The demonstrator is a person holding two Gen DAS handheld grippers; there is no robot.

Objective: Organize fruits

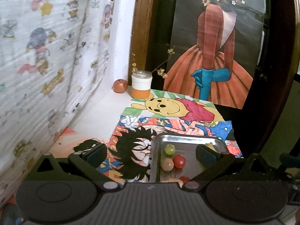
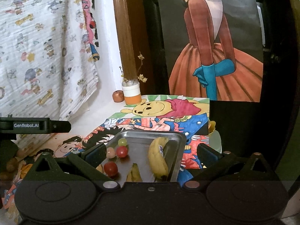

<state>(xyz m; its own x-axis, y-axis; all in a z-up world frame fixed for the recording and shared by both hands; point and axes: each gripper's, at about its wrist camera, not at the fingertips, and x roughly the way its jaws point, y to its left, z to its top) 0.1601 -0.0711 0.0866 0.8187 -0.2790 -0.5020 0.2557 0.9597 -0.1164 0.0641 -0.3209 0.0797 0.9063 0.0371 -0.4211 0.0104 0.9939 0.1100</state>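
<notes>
A metal tray (image 1: pixel 187 140) (image 2: pixel 180 140) sits on colourful drawings. In it lie a green grape (image 1: pixel 169 149) (image 2: pixel 122 142), a red cherry tomato (image 1: pixel 179 161) (image 2: pixel 121 151), a tan longan (image 1: pixel 167 164) (image 2: pixel 110 152), another red tomato (image 2: pixel 110 168) (image 1: pixel 183 178) and two bananas (image 2: pixel 158 157) (image 2: pixel 133 173). My left gripper (image 1: pixel 150 154) is open and empty, its right finger over the tray. My right gripper (image 2: pixel 150 153) is open and empty, straddling the tray above the fruit. The left gripper's body (image 2: pixel 33 125) shows at the left of the right wrist view.
An orange-and-white jar (image 1: pixel 141 85) (image 2: pixel 131 92) with dried flowers and a reddish round fruit (image 1: pixel 120 86) (image 2: pixel 118 96) stand at the back by the wall. A patterned cloth (image 1: pixel 46 56) hangs on the left. A large painting (image 1: pixel 215 56) leans behind.
</notes>
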